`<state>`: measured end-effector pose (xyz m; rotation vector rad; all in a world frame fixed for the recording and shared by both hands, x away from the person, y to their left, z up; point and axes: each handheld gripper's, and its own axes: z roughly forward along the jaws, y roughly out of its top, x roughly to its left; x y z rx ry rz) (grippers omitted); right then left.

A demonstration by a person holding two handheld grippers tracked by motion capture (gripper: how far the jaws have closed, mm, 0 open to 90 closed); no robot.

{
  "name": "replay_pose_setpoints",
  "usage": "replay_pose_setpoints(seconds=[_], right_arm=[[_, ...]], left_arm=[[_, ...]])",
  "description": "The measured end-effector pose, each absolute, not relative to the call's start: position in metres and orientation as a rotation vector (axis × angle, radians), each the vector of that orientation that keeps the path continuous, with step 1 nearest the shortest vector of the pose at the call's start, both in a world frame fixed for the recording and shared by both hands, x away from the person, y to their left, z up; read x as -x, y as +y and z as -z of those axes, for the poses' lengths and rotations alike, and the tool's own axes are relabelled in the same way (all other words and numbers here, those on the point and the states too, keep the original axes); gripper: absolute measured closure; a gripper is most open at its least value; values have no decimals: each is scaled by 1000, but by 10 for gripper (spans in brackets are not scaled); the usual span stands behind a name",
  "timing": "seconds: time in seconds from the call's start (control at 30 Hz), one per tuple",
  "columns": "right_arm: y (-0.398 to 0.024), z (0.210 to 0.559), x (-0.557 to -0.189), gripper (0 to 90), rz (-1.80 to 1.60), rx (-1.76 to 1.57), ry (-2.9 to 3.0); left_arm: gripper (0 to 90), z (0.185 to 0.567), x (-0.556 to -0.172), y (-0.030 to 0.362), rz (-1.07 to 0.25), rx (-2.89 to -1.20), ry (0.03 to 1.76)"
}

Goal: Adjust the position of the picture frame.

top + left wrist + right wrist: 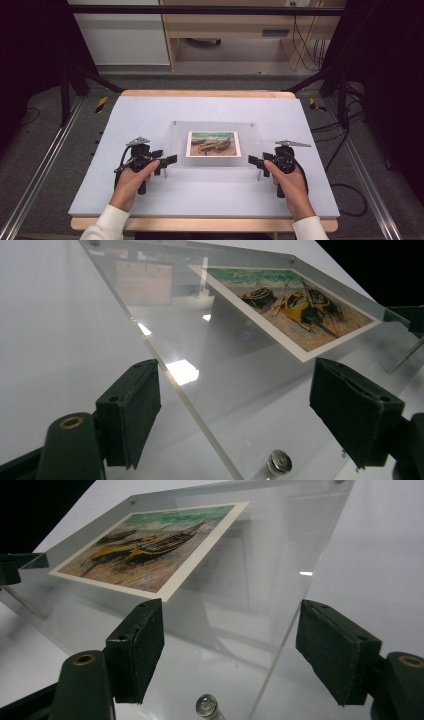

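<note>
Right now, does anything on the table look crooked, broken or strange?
Nothing stands out. The clear acrylic frame lies square on the white table, with the boat picture straight inside it. No crack or chip shows. The left hand-held gripper and right hand-held gripper sit open at its near corners.
</note>
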<state>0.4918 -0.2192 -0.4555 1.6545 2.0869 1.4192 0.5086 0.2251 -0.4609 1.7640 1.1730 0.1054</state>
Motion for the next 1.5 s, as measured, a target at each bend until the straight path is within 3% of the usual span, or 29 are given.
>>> replay_pose_setpoints(seconds=[0.17, 0.33, 0.47, 0.83, 1.07, 1.5], right_arm=[[-219, 456, -492, 251, -1426, -1668, 2099], [-219, 456, -492, 244, -1427, -1685, 2095], [-219, 459, -493, 241, -1470, -1702, 2119], [-220, 454, -492, 333, -1400, -1647, 2063], [-221, 457, -492, 262, -1442, -1685, 2089], [-220, 461, -494, 263, -1494, -1714, 2110]], left_arm=[[185, 462, -509, 225, -90, -1753, 1183], [180, 467, -509, 222, 10, -1721, 1173], [181, 468, -509, 222, -12, -1720, 1173], [198, 468, -510, 225, 1, -1718, 1163], [197, 468, -510, 225, -2, -1717, 1160], [205, 468, -511, 226, 3, -1724, 1148]])
